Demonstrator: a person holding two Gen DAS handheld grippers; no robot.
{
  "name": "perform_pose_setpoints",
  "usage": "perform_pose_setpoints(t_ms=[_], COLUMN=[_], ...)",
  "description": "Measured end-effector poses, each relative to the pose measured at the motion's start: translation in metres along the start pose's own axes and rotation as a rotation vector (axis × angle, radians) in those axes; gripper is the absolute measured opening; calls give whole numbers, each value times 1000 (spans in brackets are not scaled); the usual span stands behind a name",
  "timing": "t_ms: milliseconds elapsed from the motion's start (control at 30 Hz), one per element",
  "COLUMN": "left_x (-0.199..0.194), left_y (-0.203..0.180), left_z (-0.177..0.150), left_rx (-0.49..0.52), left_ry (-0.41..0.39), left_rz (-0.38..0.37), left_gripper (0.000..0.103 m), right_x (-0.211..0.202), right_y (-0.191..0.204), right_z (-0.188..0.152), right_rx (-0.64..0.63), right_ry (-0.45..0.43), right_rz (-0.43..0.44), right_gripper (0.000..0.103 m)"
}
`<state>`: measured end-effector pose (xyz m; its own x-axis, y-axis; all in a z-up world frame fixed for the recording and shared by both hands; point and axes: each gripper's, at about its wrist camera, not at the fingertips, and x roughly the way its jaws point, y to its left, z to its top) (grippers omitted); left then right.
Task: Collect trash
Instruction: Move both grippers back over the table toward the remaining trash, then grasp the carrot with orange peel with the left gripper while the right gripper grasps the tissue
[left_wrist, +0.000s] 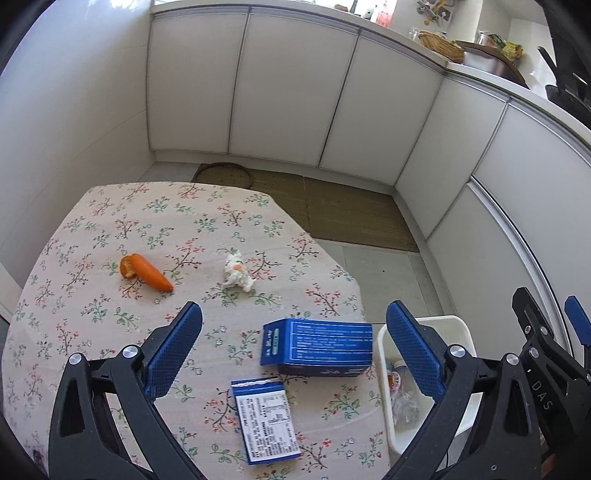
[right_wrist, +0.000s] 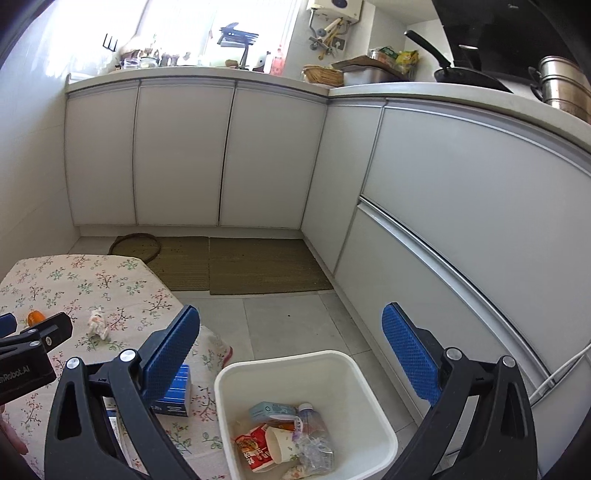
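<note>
White flat-front base cabinets (right_wrist: 184, 155) wrapping the corner under a pale counter (right_wrist: 369, 88). Grey tiled floor (right_wrist: 295, 325) with woven straw mats (right_wrist: 258, 266) along the cabinet foot. Bright daylight through window (right_wrist: 221, 22) above counter. Floral-clothed tabletop (left_wrist: 110, 229) near left.

Your floral tablecloth (left_wrist: 110, 229) shows red and green sprigs on cream. At ten o'clock on it lies an orange carrot (left_wrist: 149, 271); at twelve, a white crumpled tissue (left_wrist: 236, 275); nearer you, two blue-and-white printed cartons (left_wrist: 317, 347). The white plastic bin (right_wrist: 354, 391) holds a red wrapper (right_wrist: 255, 448).
</note>
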<state>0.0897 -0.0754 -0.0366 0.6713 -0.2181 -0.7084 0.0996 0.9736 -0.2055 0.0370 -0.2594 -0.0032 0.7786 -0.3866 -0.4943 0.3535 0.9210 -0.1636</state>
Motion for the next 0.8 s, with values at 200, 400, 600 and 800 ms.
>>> perform_pose_setpoints(t_ms=[200, 400, 600, 800], left_x=[2, 20, 69, 115], left_y=[40, 89, 150, 203], left_z=[0, -3, -3, 1], left_rx=[-51, -145, -296, -443], left_ry=[21, 77, 201, 258], left_rz=[44, 98, 135, 135], left_gripper=[96, 96, 96, 96], right_x=[6, 10, 16, 23], right_y=[40, 86, 111, 114], right_z=[3, -1, -6, -7], right_rx=[-28, -73, -130, -146], right_ry=[16, 34, 62, 104], right_rz=[59, 118, 153, 177], right_gripper=[96, 96, 96, 96])
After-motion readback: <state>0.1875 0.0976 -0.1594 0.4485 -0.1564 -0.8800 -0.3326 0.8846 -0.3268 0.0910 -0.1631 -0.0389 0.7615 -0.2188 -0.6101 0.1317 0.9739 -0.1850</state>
